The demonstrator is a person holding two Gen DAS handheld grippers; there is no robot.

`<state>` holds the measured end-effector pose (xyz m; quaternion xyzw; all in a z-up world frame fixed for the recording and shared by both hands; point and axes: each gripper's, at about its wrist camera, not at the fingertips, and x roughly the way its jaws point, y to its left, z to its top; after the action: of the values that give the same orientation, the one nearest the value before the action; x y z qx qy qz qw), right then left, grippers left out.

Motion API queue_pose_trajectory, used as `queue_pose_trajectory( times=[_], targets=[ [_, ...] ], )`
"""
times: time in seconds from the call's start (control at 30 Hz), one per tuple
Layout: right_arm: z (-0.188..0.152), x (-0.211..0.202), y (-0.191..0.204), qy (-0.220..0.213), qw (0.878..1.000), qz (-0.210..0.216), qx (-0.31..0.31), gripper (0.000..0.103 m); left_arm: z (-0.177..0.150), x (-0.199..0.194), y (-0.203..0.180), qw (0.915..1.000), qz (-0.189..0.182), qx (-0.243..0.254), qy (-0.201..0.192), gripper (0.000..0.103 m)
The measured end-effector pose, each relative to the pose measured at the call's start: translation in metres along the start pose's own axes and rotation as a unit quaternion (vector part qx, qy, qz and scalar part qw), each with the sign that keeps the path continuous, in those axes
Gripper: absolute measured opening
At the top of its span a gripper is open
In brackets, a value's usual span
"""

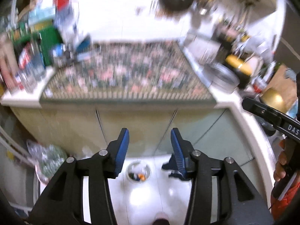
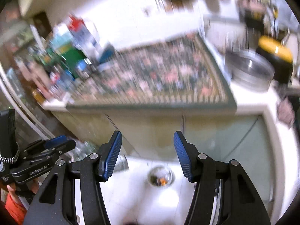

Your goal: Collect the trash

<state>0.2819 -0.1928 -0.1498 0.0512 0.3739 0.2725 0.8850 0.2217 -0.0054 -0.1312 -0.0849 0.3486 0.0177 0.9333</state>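
Both grippers, left gripper [image 1: 150, 140] and right gripper [image 2: 148, 146], are wide open and empty; I'd slow down over the bin [image 2: 161, 175].

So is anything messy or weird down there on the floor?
Nothing clearly looks spilled or broken, though both views are blurry. A small round bin stands upright on the white floor with bits of trash inside. Both the left gripper and right gripper are open and hold nothing.
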Motion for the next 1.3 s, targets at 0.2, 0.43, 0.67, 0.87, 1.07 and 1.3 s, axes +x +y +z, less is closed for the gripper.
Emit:
queue_pose_trajectory(
  times=[0.2,0.43,0.67,0.87,1.07,1.3],
  targets=[
    [0.011,-0.097,0.051,-0.104,0.994,-0.001,-0.034,0.054,0.017,-0.109,-0.005,0.9945,-0.011,0.032,-0.099,0.06],
    [-0.008,-0.154,0.108,-0.172,0.984,-0.009,-0.052,0.065,-0.003,-0.188,-0.004,0.9867,-0.014,0.049,-0.154,0.092],
    [-0.027,-0.179,0.131,-0.184,0.981,-0.03,-0.052,0.092,-0.022,-0.224,-0.002,0.9854,-0.023,0.052,-0.16,0.096],
    [-0.04,-0.194,0.14,-0.183,0.981,-0.047,-0.041,0.1,-0.03,-0.232,0.004,0.9856,-0.027,0.052,-0.159,0.096],
    [-0.047,-0.196,0.142,-0.172,0.983,-0.049,-0.031,0.1,-0.034,-0.232,0.01,0.9863,-0.028,0.049,-0.155,0.096],
    [-0.053,-0.194,0.142,-0.162,0.985,-0.053,-0.031,0.1,-0.035,-0.23,0.01,0.9867,-0.027,0.051,-0.152,0.096]
  ],
)
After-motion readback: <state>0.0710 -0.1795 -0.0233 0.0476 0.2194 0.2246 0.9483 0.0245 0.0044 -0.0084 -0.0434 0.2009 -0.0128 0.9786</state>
